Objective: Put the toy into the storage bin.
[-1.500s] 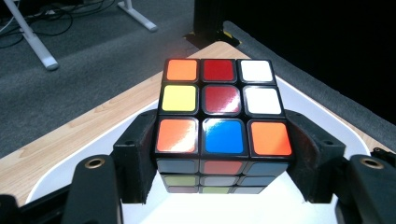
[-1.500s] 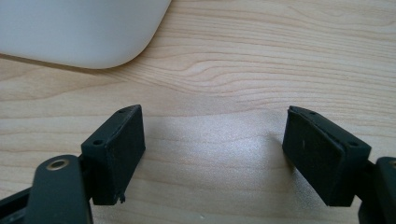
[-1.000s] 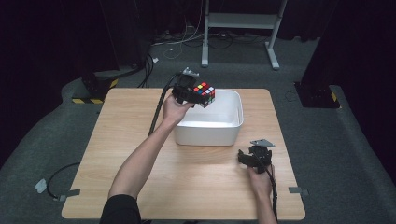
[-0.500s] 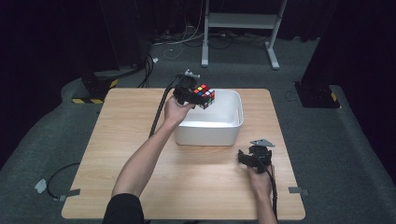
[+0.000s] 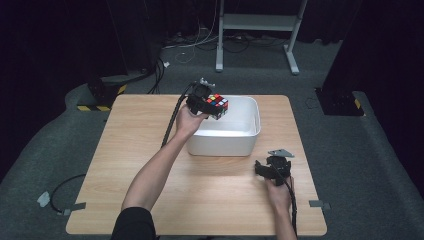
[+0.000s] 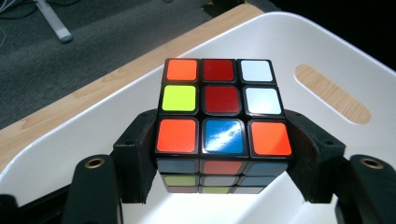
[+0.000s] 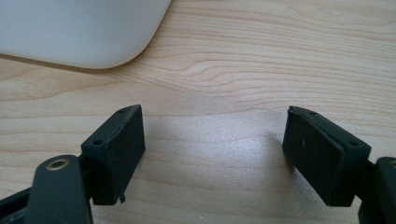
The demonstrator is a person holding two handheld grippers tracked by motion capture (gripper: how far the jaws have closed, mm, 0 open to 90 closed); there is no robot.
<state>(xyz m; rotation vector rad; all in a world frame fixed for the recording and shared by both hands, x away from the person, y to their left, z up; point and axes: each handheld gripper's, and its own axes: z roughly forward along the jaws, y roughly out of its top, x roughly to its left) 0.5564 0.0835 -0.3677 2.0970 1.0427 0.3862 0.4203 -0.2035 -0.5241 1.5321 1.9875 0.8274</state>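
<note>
My left gripper (image 5: 212, 106) is shut on a colourful puzzle cube (image 5: 217, 102) and holds it over the left inner part of the white tub (image 5: 250, 132). In the left gripper view the cube (image 6: 223, 109) sits clamped between both black jaws above the tub's white floor (image 6: 299, 56), its top face showing orange, red, white, yellow and blue stickers. My right gripper (image 5: 263, 169) rests low over the table near the tub's front right corner. Its jaws stand wide apart in the right gripper view, bare wood (image 7: 212, 135) between them.
The wooden table (image 5: 125, 150) has free surface to the left and in front of the tub. The tub's rounded corner (image 7: 93, 37) lies just beyond my right gripper. Dark floor, cables and a white stand (image 5: 255, 22) surround the table.
My left gripper has carried the cube slightly toward the tub's inside and lower. The right gripper has stayed put.
</note>
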